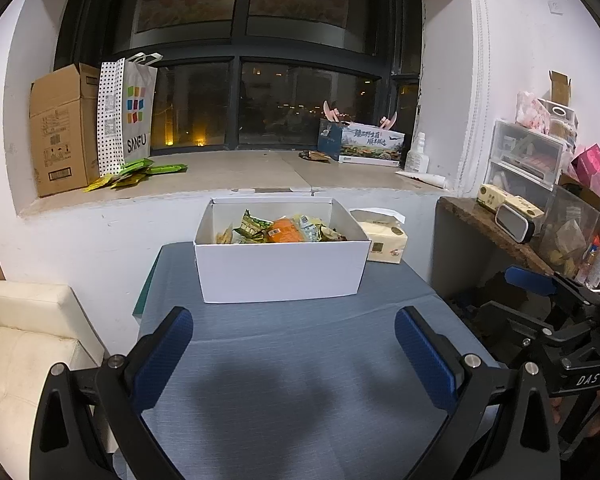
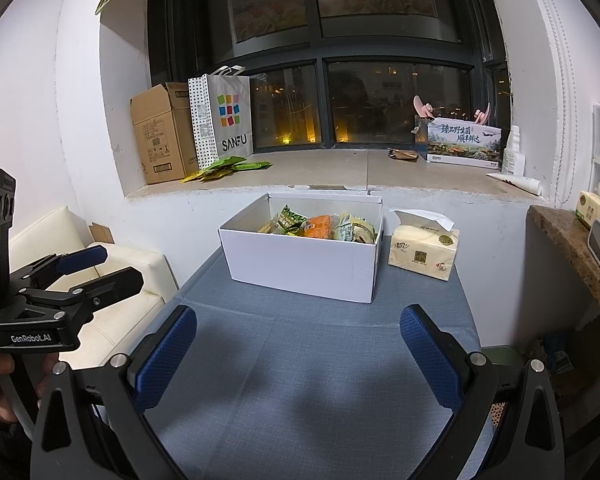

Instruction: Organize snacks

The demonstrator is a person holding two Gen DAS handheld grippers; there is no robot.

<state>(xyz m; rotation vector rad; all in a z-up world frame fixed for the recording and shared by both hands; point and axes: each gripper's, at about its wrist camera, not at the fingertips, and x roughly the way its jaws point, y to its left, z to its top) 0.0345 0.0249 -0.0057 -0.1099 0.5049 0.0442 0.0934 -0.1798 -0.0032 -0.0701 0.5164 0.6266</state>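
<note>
Snacks (image 1: 278, 230) in crinkled wrappers, green, orange and yellow, fill a white box (image 1: 280, 270) at the far end of your blue-grey table (image 1: 292, 360). Its open top faces up. The box's long axis runs left to right in your left view; in your right view it sits angled, its near corner toward the right. A tissue pack (image 2: 423, 252) stands just beside the box on the right. More green packets (image 1: 140, 172) lie on the far windowsill (image 1: 240, 172), next to a paper bag (image 1: 126, 114) and a cardboard carton (image 1: 62, 128). Your left gripper (image 1: 294, 344) and right gripper (image 2: 298, 344) both hover over bare table near you, each with jaws spread wide and holding nothing.
</note>
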